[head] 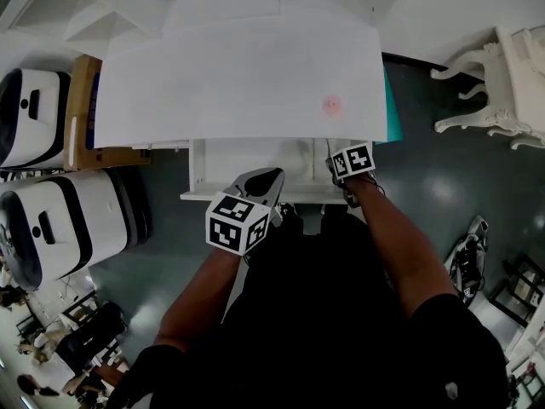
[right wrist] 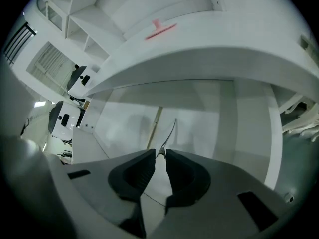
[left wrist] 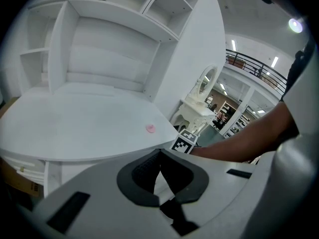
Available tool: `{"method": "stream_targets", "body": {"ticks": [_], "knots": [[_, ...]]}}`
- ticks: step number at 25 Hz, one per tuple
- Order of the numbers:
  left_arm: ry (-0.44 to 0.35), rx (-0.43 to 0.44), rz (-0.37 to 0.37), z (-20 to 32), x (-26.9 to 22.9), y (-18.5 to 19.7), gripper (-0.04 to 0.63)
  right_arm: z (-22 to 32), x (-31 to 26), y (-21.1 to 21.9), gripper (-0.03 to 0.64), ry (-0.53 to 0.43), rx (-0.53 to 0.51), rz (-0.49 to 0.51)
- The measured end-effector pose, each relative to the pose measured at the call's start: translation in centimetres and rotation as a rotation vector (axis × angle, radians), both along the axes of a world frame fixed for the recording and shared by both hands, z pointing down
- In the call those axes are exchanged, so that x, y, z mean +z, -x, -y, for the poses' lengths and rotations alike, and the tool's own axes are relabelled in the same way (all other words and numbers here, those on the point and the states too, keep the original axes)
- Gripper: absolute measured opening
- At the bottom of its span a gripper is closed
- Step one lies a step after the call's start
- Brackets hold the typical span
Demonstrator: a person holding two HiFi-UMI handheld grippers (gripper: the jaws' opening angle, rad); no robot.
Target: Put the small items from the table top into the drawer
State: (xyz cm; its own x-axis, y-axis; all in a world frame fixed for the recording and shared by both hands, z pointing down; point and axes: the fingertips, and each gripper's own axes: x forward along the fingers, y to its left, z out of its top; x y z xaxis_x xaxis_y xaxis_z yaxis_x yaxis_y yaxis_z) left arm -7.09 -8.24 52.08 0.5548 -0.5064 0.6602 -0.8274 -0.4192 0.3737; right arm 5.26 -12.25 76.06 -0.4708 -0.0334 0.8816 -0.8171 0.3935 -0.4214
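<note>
Pink item point(head: 331, 106) lies on the white table top point(head: 238, 75), right of centre and near the front edge, well apart from both my grippers. It is too small and blurred to identify: a pale pink round spot from the head view and the left gripper view point(left wrist: 150, 128), only a reddish streak past the table's edge from the right gripper view point(right wrist: 160, 28). Open white surface lies on every side of it. The curved front edge overhangs the drawer point(head: 204, 164), which stands pulled out; its rear part is hidden under the top. My right gripper point(right wrist: 160, 154) reaches into the drawer's right end, its jaws drawn to a narrow slit with the near end of a thin curved strip point(right wrist: 171, 132) caught in it; I cannot tell what the strip is. Just left of it a pale wooden stick point(right wrist: 154, 126) lies in the drawer, its near end cut off by my jaw pad. My left gripper point(head: 262, 181) hangs over the drawer's front rim near the middle, jaws closed tip to tip on nothing. White machines point(head: 51, 220) and a cardboard box point(head: 85, 100) crowd the left; carved white furniture point(head: 502, 83) stands at right.
</note>
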Motion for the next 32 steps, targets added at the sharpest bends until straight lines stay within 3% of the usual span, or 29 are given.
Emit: {"method": "stream_targets", "body": {"ticks": [7,15,23,32], "knots": [[0.004,-0.007,0.01,-0.1,0.1,0.0,0.003,-0.8,1.5,0.6,0.08,0.06,-0.031,-0.006],[0.01,-0.016,0.009,-0.4,0.3,0.6,0.004,-0.7,1.7,1.3,0.081,0.064,-0.036,0.006],[-0.012,0.0,-0.01,0.3,0.0,0.1,0.004,-0.4,-0.5,0.8,0.081,-0.004,-0.01,0.029],[-0.07,0.032,-0.034,1.3,-1.6,-0.6,0.003,-0.1,-6.9,-1.3,0.08,-0.147,0.025,0.073]]}}
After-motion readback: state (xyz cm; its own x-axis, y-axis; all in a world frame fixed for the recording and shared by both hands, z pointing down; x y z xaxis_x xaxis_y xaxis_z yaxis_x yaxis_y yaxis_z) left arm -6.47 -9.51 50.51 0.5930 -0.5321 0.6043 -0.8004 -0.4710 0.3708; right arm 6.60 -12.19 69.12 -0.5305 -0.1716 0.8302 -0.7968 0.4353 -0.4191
